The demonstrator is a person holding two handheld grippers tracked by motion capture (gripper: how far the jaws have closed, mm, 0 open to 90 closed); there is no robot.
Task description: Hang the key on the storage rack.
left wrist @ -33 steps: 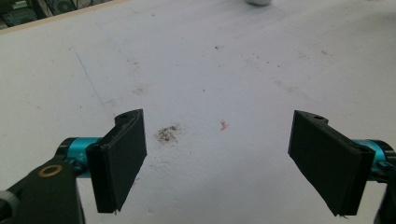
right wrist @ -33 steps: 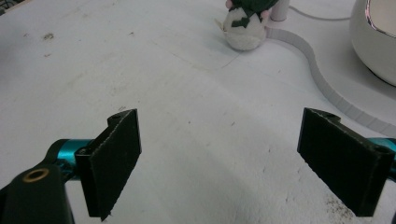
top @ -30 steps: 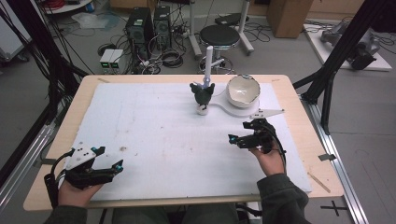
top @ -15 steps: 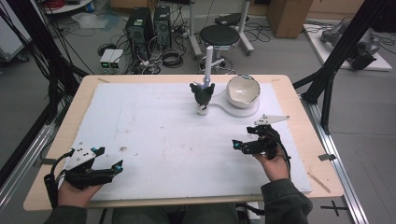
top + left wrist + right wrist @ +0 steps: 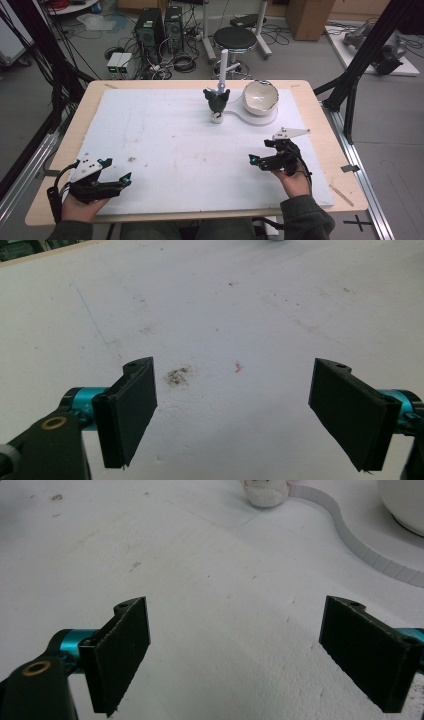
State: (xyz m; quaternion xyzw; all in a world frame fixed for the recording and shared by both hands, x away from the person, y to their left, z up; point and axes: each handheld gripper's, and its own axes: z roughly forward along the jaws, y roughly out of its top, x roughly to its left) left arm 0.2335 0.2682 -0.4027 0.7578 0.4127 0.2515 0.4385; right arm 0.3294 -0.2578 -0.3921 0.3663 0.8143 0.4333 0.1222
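Since 1.0 s ago the right gripper (image 5: pixel 262 159) has been drawn back toward the near edge of the surface (image 5: pixel 165 140), wide open and empty like the left gripper (image 5: pixel 114 172), leaving the dark figure (image 5: pixel 216 100) standing beside the bowl (image 5: pixel 260 96), seemingly placed.

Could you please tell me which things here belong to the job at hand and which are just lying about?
In use: left gripper, right gripper, white bowl, dark figure.
Lying about: stool, computer towers, floor cables.
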